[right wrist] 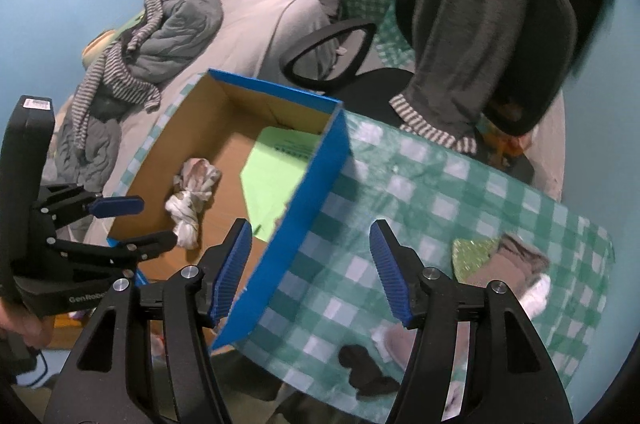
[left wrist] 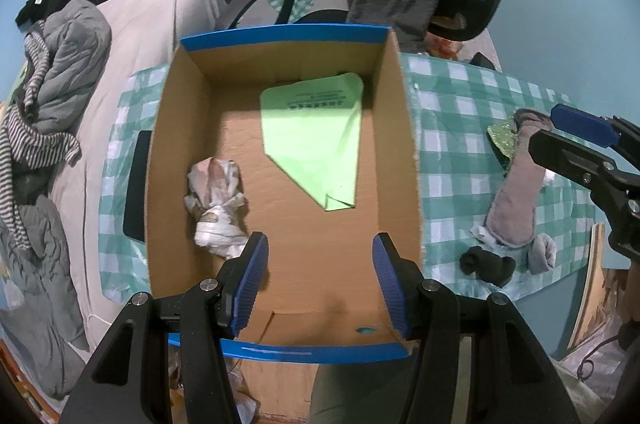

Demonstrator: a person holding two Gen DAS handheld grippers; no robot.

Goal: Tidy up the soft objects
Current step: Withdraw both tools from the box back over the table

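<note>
Both tongs [left wrist: 320,278] [right wrist: 310,274] wide apart — empty.

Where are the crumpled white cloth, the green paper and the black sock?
crumpled white cloth [left wrist: 216,202], left wrist view, middle of the bundle.
green paper [left wrist: 316,140], left wrist view, centre of the sheet.
black sock [left wrist: 486,264], left wrist view, middle of the sock.

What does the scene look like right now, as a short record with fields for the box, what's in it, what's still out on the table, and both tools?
box: open cardboard box with blue rim, on the checked tablecloth
in box: crumpled white cloth bundle; flat green sheet
on table: long pinkish-grey sock; black sock; small grey roll
left tool: open, empty, above the box
right tool: open, empty, over the box's right wall and the table
</note>
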